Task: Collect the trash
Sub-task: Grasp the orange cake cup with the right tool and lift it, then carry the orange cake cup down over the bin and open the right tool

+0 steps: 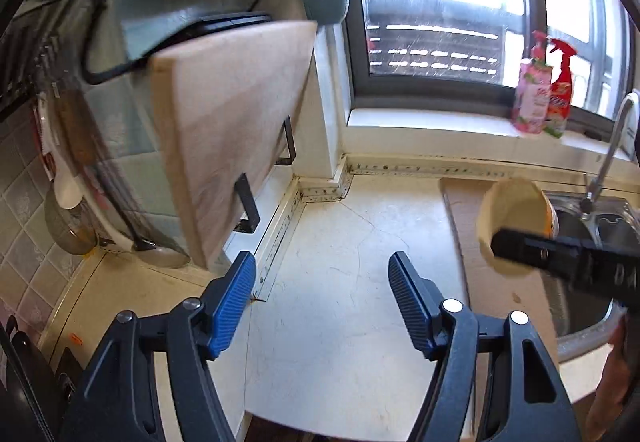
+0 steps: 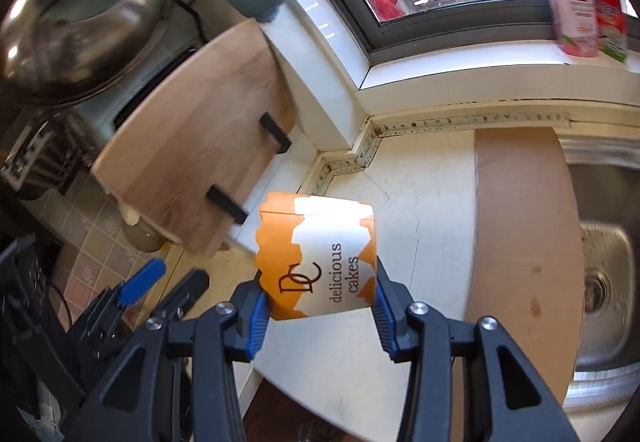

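**A:** Where's the orange-and-white paper cake cup (image 2: 316, 258) printed "delicious cakes"?

**B:** In the right tongs (image 2: 318, 306), lying on its side. The blue pads (image 2: 258, 322) press its wall from both sides and carry it above the pale stone counter (image 2: 432, 202), clear of the surface. From the left wrist view its open mouth (image 1: 516, 226) faces the camera, near the steel sink (image 1: 580, 242).

**A:** And the left tongs (image 1: 322, 302)?

**B:** Standing wide with nothing between them, only bare counter beneath.

**A:** What could go wrong?

**B:** Thin paper is my worry. I'd judge a harder squeeze would buckle the wall, and the cup could then slip out. It's gripped near one end, so a quick swing might twist it loose. If it drops, it could roll off the counter's front edge or into the sink.

**A:** Anything nearby to hit?

**B:** The wooden cutting board (image 2: 200, 138) propped in black brackets to the left, and the pink bottle (image 1: 532, 98) and red spray bottle (image 1: 562, 90) on the windowsill. A wide sweep could knock them.
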`<action>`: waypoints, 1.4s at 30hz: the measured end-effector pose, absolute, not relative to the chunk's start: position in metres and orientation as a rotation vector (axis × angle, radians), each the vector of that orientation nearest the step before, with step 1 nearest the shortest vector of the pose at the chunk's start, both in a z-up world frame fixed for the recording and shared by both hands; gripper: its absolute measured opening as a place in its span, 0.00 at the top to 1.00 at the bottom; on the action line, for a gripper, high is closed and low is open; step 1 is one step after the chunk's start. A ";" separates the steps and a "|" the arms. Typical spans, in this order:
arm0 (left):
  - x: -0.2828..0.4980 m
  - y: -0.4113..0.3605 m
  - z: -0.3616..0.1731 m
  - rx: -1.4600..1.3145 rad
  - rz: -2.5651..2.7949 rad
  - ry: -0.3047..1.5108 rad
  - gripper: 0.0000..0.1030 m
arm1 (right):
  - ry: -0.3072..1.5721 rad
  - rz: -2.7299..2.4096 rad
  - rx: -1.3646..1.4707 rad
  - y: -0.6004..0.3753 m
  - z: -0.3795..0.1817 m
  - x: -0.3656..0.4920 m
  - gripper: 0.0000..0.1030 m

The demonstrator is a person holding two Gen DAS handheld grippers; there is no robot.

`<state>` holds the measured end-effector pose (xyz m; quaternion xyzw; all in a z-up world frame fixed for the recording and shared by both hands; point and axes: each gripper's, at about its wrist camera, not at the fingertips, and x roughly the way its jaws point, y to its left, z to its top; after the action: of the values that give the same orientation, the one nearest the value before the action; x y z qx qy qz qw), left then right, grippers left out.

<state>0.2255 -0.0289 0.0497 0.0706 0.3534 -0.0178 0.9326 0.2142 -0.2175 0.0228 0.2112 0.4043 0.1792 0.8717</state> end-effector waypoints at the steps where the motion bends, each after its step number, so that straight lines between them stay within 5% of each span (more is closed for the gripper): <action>1: 0.214 -0.026 0.053 0.143 -0.045 0.711 0.29 | 0.841 0.364 0.445 -0.214 0.024 0.195 0.57; 23: 0.054 0.004 -0.042 -0.024 0.023 0.860 0.25 | 1.061 0.370 0.358 -0.162 -0.060 -0.002 0.57; 42: -0.017 0.075 -0.306 0.007 0.139 1.109 0.25 | 1.539 0.339 0.321 -0.107 -0.378 0.006 0.57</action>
<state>-0.0168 0.0752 -0.3056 0.0034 0.5262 0.0658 0.8478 0.0065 -0.1072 -0.3785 0.1439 0.6892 0.1520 0.6936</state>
